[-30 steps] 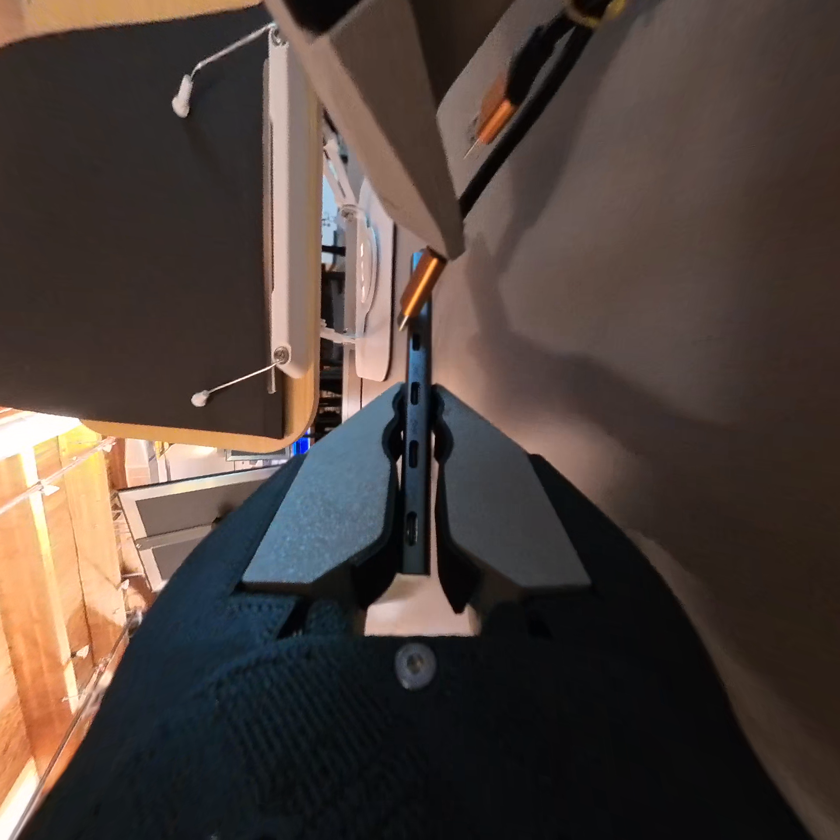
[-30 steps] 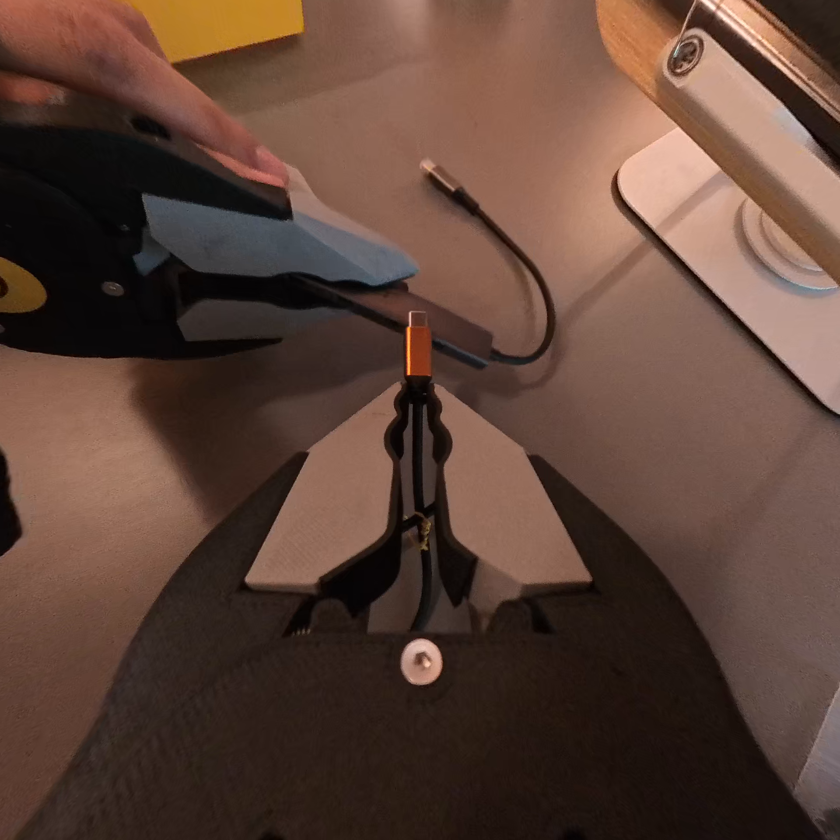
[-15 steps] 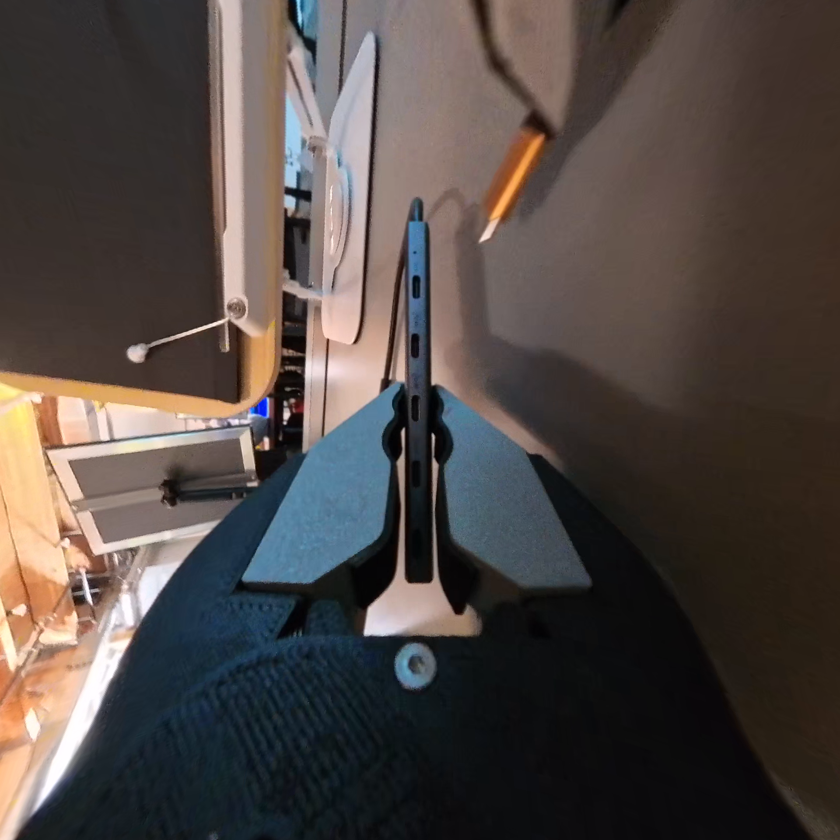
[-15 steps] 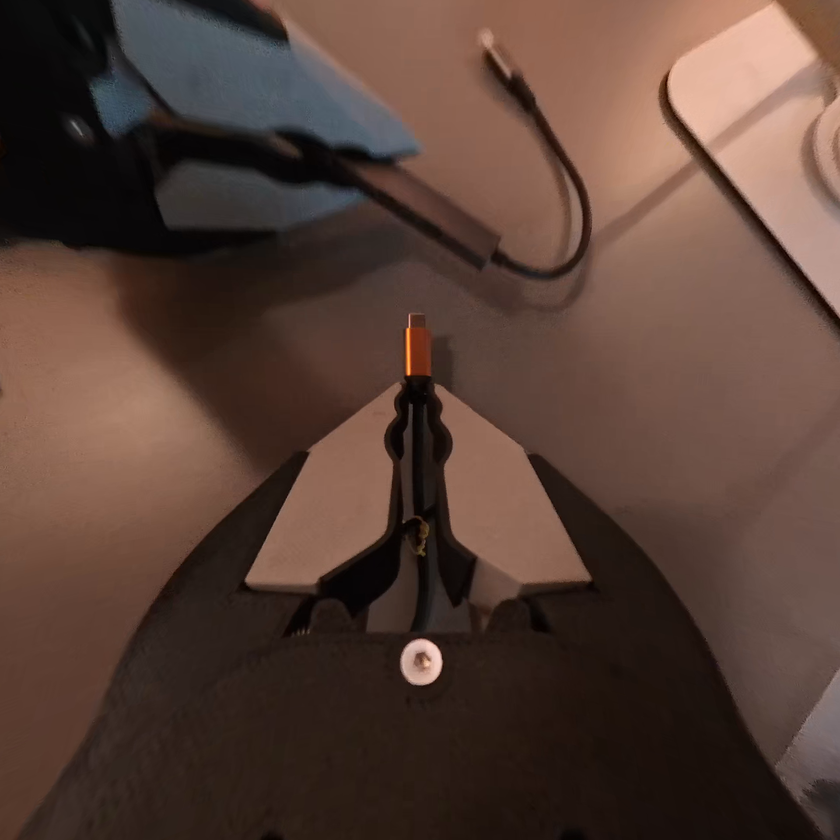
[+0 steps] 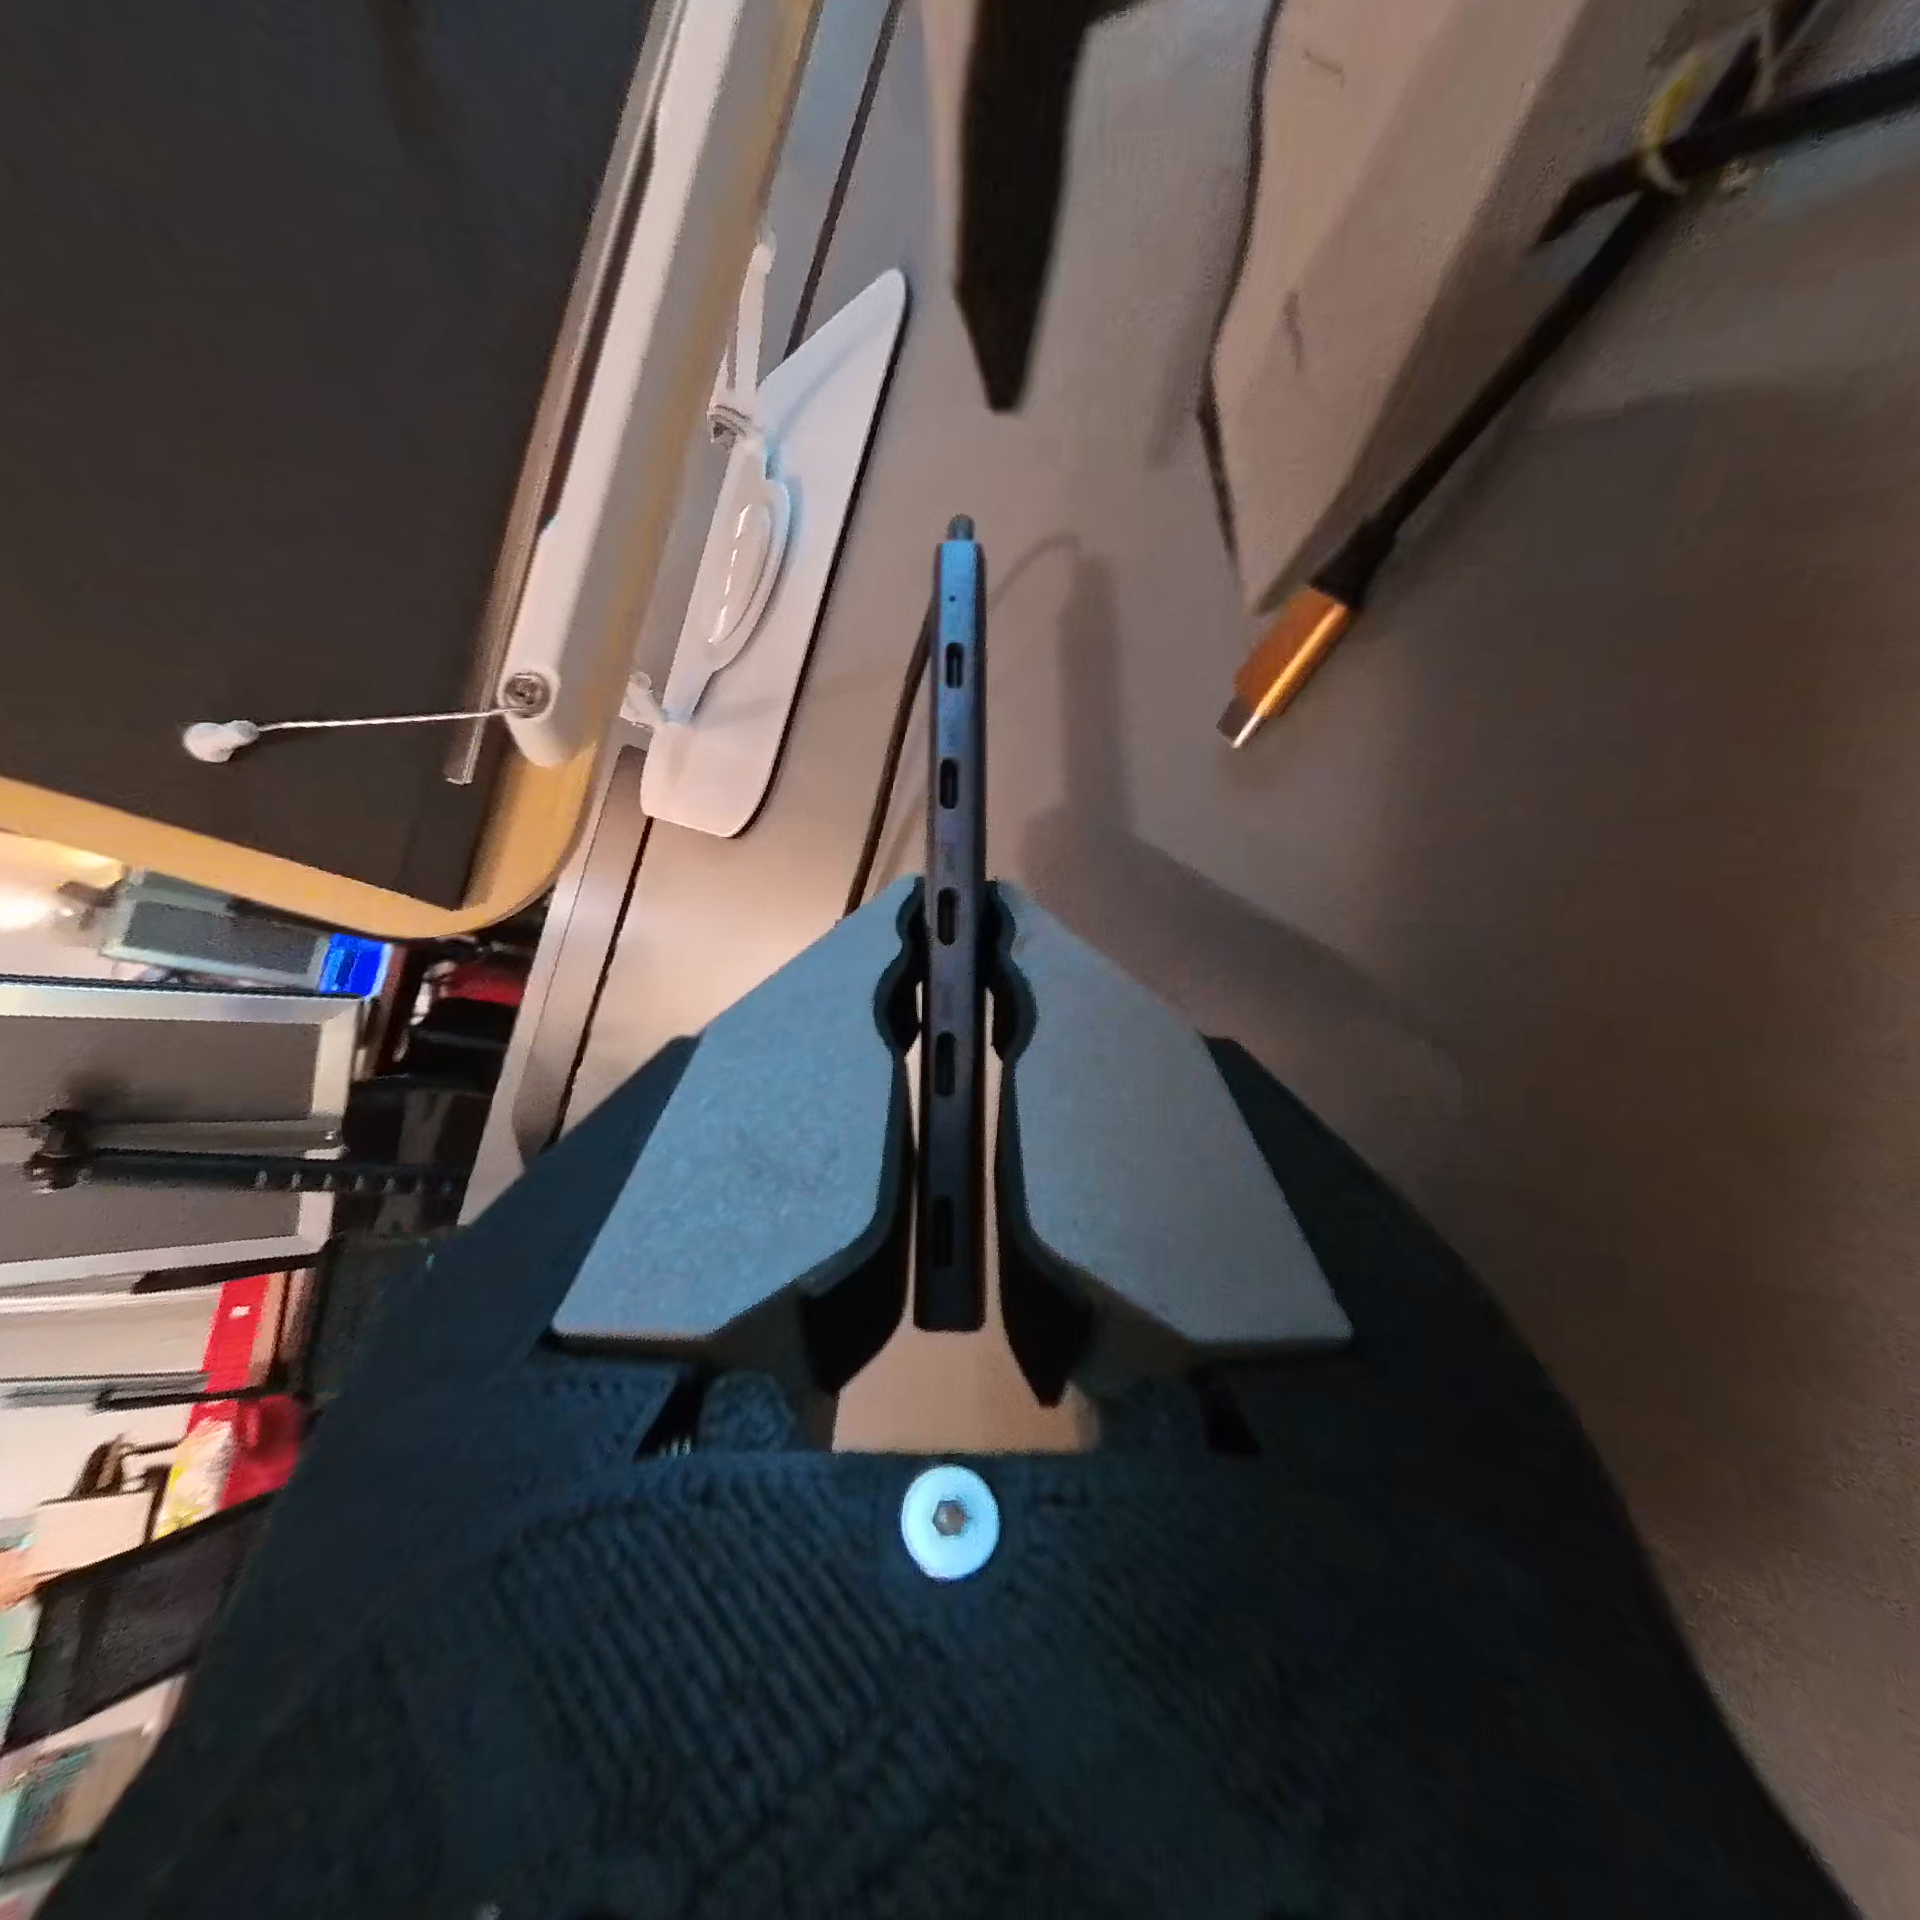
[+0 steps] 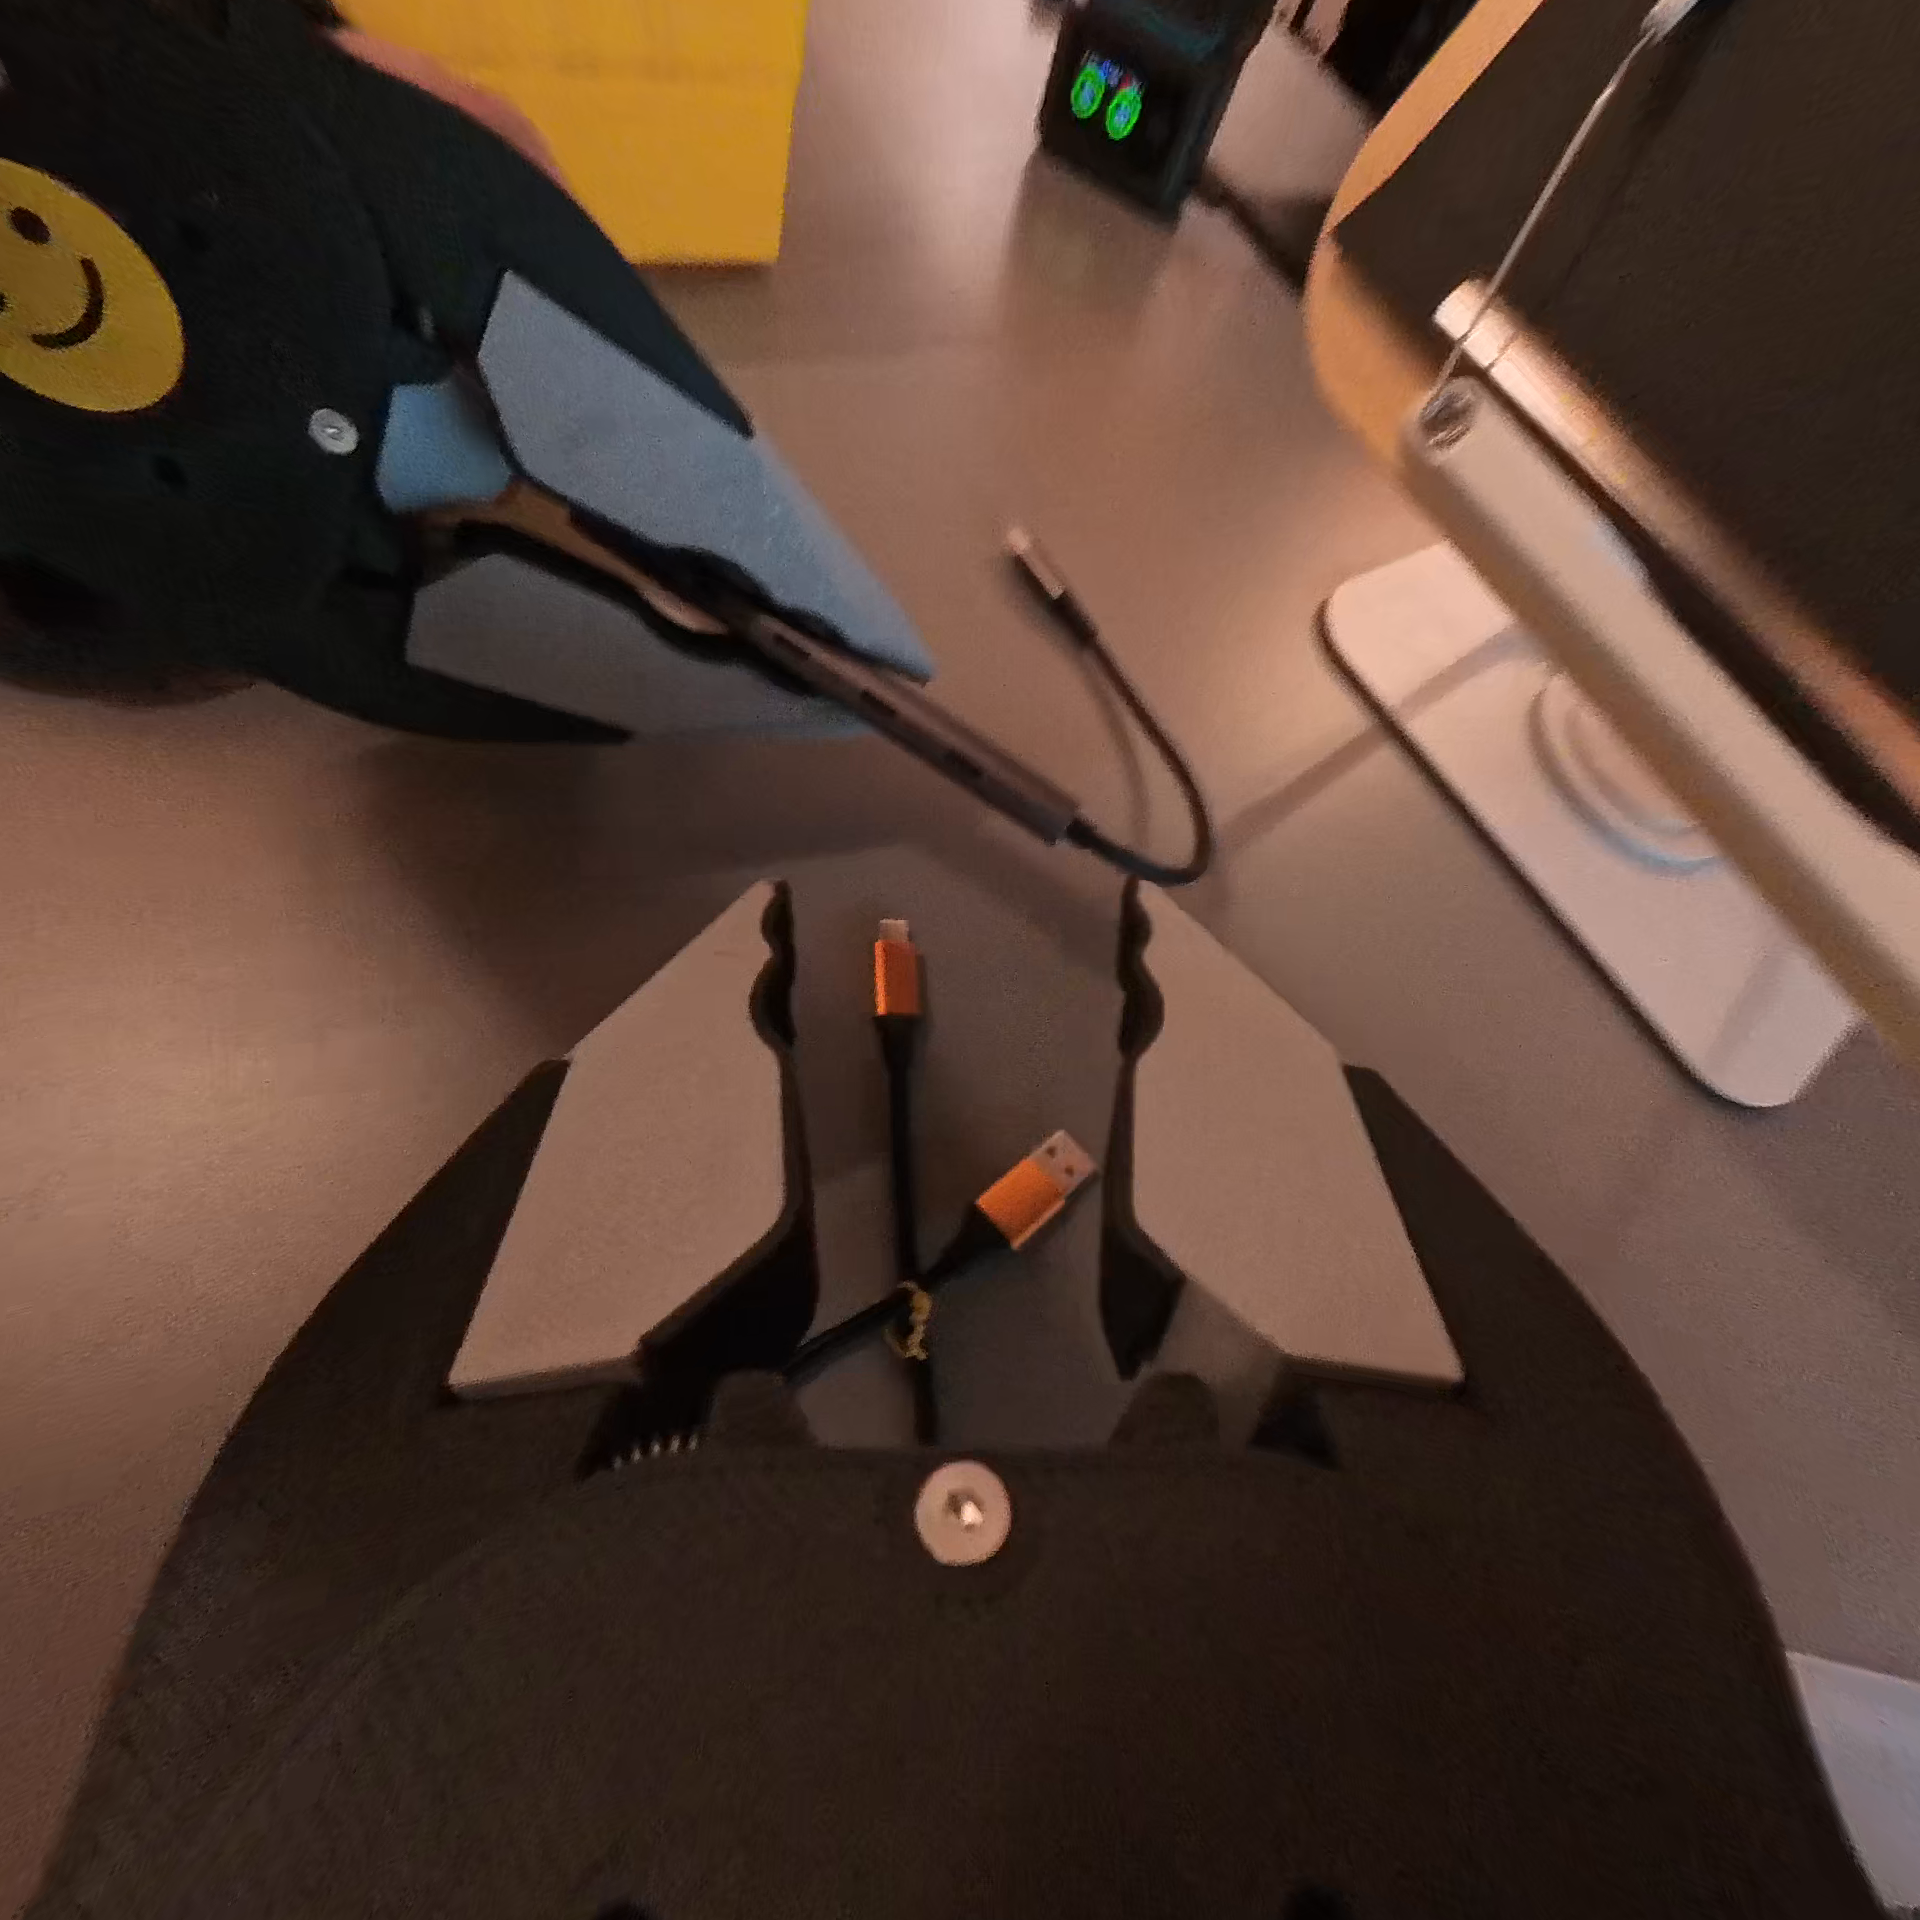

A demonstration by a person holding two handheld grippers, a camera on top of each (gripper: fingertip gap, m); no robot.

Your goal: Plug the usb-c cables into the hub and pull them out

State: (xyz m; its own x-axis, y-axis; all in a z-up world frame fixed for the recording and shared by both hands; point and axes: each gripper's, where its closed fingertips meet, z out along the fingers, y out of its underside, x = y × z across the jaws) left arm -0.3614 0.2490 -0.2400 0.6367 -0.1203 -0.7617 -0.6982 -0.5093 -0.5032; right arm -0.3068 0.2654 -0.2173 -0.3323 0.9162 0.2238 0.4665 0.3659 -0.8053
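My left gripper (image 5: 956, 904) is shut on the slim dark hub (image 5: 958, 727), held edge-on with its row of ports showing. In the right wrist view the left gripper (image 6: 883, 686) holds the hub (image 6: 997, 774) just above the table. My right gripper (image 6: 954, 899) is open and empty. The cable's orange USB-C plug (image 6: 896, 977) lies on the table between its fingers, apart from the hub. The cable's other orange plug (image 6: 1034, 1190) lies beside it. The USB-C plug (image 5: 1288, 655) also shows to the right of the hub in the left wrist view.
The hub's own short black lead (image 6: 1153, 758) curls on the table, its plug (image 6: 1034, 561) lying free. A white monitor stand base (image 6: 1558, 831) is at the right under a monitor (image 5: 260, 364). A yellow box (image 6: 644, 104) and a small lit device (image 6: 1132, 94) stand farther back. Some 7 centimeters of space lies between my two pairs of fingers.
My right gripper has opened and let go of the orange USB-C cable, which now lies on the table. It drew back from the hub. The left gripper still holds the hub.
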